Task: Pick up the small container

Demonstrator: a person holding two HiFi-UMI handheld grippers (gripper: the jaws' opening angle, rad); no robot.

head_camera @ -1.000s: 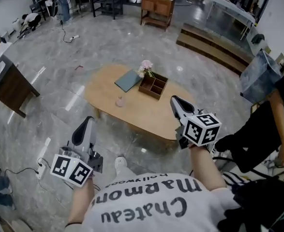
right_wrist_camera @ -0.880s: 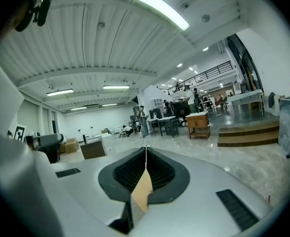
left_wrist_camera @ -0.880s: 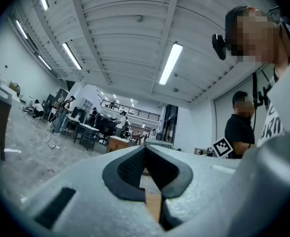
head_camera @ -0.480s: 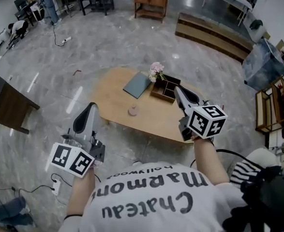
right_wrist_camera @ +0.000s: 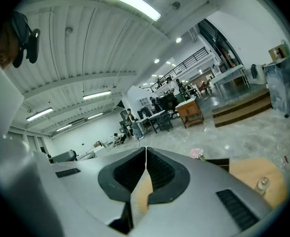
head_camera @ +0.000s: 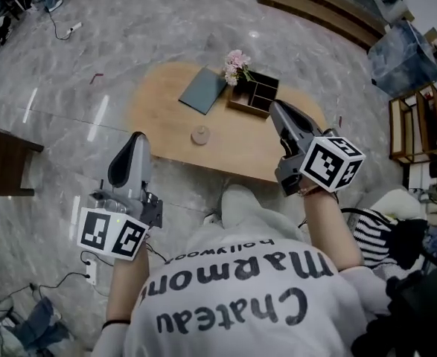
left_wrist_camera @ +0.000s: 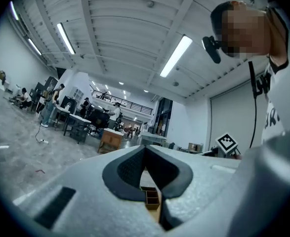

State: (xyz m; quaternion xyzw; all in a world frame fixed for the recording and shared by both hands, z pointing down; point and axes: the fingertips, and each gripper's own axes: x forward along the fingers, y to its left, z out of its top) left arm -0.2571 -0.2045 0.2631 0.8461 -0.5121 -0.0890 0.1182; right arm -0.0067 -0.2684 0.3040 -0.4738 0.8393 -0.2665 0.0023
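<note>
**Both grippers closed and empty, container on the table**

An oval wooden table (head_camera: 240, 151) stands on the grey floor. The left gripper (head_camera: 134, 140) hangs beside its near left edge and the right gripper (head_camera: 276, 108) over its right end. Each has its jaws pressed together on nothing. On the tabletop lie a grey folder (head_camera: 202, 90), a divided wooden box (head_camera: 254, 94) and pink flowers (head_camera: 237, 59). The small container (head_camera: 200, 135) stands alone nearer the person, well apart from both grippers.

Left gripper (head_camera: 132, 141): jaws together, nothing gripped. Right gripper (head_camera: 279, 112): jaws together, empty. Both forearms extended forward.
</note>
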